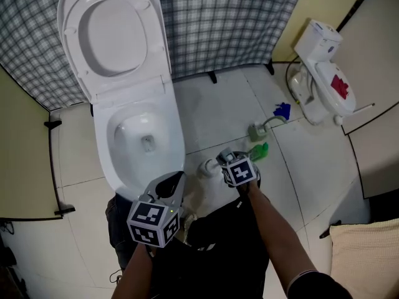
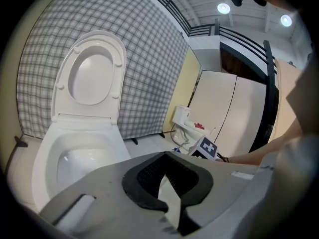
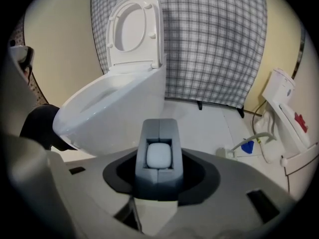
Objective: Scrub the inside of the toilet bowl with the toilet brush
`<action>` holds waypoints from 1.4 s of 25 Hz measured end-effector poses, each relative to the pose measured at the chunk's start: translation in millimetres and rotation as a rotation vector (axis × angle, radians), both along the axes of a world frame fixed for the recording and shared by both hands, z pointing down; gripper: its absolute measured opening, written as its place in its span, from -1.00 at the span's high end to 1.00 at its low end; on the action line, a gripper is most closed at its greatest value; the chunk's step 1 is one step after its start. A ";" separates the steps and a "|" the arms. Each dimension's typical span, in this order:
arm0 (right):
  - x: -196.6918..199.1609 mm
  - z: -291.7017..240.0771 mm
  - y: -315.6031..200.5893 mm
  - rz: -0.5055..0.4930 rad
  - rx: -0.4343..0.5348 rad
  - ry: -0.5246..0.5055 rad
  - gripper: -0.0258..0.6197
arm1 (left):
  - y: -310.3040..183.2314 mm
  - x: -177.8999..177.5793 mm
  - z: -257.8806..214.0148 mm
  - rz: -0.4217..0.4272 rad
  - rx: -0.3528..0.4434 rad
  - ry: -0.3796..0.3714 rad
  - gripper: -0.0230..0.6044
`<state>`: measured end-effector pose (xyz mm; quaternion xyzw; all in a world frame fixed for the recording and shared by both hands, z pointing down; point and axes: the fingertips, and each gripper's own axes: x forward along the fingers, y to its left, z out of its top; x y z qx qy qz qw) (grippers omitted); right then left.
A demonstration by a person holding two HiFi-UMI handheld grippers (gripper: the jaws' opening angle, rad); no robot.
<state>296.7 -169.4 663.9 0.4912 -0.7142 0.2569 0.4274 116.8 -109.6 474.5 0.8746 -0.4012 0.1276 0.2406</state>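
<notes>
Two grippers: yours, both low and near your body.
Left gripper [image 2: 167, 178]: grey plastic shell with a black meshed lining; jaws apart with nothing in them. Spare, I judge, while the other fetches.
Right gripper [image 3: 159, 180]: jaws spread wide around a squared grey stem with a pale rounded cap, not pressing on it.
Toilet brush [image 3: 158, 155]: that stem, I take it. It stands on the floor just beside the bowl, within your reach.
Toilet [image 1: 168, 117]: glossy white with an oval bowl; seat and lid are raised, so the inside lies open for scrubbing.
Curtain [image 1: 237, 23]: grey checked cloth behind the lid.
</notes>
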 end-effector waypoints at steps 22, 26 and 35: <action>-18.3 66.5 -9.5 0.057 -0.020 0.012 0.31 | -0.5 -14.8 20.1 -0.030 -0.048 0.017 0.90; -13.0 68.7 -8.7 0.093 -0.012 0.025 0.31 | 1.2 -12.5 21.2 -0.027 -0.051 0.021 0.90; -7.6 47.3 -20.0 0.156 0.084 -0.014 0.15 | -2.3 -25.3 13.3 -0.047 -0.024 0.016 0.90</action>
